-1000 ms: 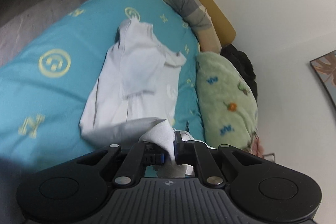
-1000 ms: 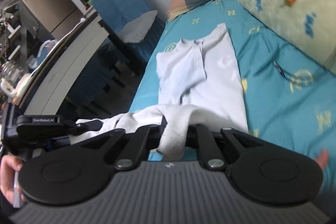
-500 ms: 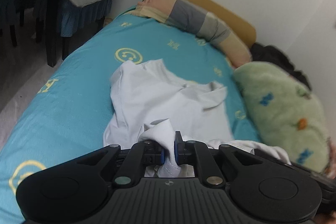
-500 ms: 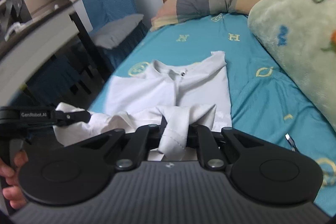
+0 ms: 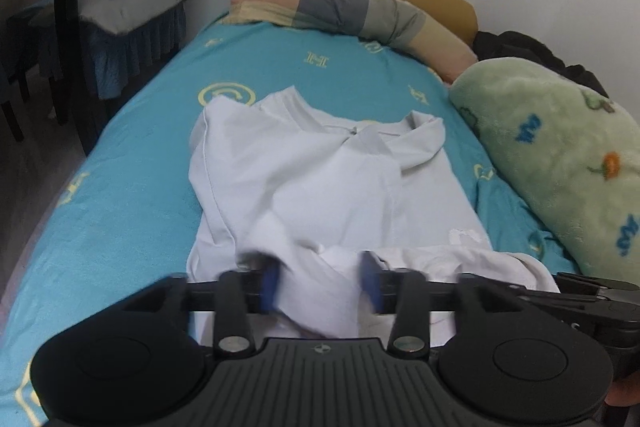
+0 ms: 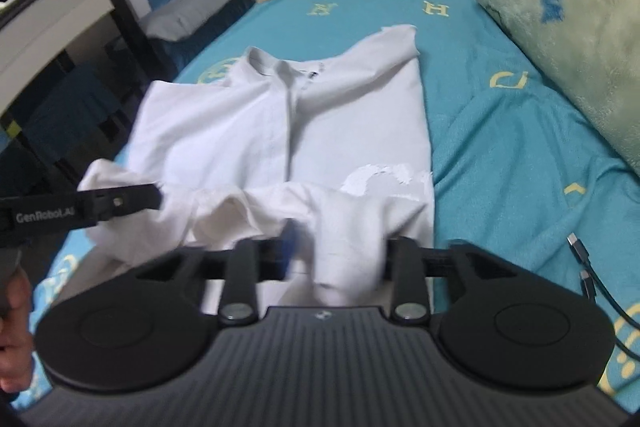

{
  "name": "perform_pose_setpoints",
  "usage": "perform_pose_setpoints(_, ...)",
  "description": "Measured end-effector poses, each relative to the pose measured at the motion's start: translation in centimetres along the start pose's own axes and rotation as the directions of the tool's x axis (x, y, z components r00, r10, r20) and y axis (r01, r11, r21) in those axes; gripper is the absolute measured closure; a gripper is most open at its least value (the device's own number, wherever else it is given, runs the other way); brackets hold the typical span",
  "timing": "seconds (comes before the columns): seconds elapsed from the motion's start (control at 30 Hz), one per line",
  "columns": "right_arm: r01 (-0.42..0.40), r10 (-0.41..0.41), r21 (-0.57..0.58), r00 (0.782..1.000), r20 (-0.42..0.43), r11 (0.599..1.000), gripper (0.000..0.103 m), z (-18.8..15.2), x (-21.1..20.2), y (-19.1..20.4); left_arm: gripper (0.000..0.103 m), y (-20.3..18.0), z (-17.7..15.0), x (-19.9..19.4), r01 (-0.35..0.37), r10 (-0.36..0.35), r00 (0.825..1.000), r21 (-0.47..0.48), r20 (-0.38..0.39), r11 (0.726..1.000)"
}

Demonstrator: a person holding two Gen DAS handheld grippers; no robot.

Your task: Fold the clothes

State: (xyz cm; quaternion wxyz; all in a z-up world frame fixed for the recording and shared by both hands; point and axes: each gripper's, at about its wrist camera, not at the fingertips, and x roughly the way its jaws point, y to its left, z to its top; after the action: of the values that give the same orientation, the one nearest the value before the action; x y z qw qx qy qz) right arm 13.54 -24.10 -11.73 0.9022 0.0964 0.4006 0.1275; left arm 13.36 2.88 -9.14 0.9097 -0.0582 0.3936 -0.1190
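Observation:
A white collared shirt point(image 5: 320, 183) lies on the turquoise bed sheet point(image 5: 132, 187), collar toward the headboard, its sleeves folded in. Its bottom hem is bunched up and folded back over the body. My left gripper point(image 5: 320, 281) stands open at the hem's left end, with loose white cloth lying between its blue pads. My right gripper point(image 6: 336, 251) is open too, at the hem's right end, and a fold of the shirt point(image 6: 288, 115) rests slack between its fingers. The left gripper's finger point(image 6: 116, 203) shows at the left of the right wrist view.
A green plush blanket point(image 5: 560, 155) lies along the bed's right side, and a striped pillow point(image 5: 360, 11) at the head. A blue-covered chair point(image 5: 128, 3) and a desk point(image 6: 52, 11) stand left of the bed. Charging cables point(image 6: 588, 267) lie on the sheet at right. A hand point(image 6: 14, 319) holds the left gripper.
Both grippers have opened and let go of the hem, which now lies folded over the lower shirt. Both moved forward and lower toward the bed.

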Motion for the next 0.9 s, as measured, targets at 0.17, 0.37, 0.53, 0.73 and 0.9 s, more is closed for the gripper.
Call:
perform_pose_setpoints(0.17,0.002,0.000,-0.023,0.998,0.065,1.000,0.024,-1.1,-4.5,1.6,0.019,-2.5,-1.4,-5.6,0.013,-0.019,0.996,0.070,0.085,0.997)
perform_pose_setpoints(0.37,0.001,0.002,-0.014,0.986,0.166,1.000,0.024,-2.4,-10.2,2.7,0.012,-3.2,-3.7,-10.3,0.073,-0.073,0.992,0.003,0.103,0.997)
perform_pose_setpoints(0.53,-0.042,0.021,0.138,0.989,0.149,0.989,0.024,-4.9,-12.4,2.3,0.010,-2.3,-6.0,-11.4,0.133,-0.130,0.991,-0.156,0.027,0.979)
perform_pose_setpoints(0.73,-0.159,0.181,0.464,0.983,-0.002,0.871,0.022,-8.6,-9.4,0.1,0.011,2.6,-9.2,-5.7,0.150,-0.298,0.938,-0.568,-0.178,0.809)
perform_pose_setpoints(0.9,-0.188,0.339,0.702,0.937,-0.080,0.687,0.022,-11.6,-6.9,-1.7,0.013,6.3,-11.8,-3.2,0.100,-0.359,0.917,-0.773,-0.172,0.626)
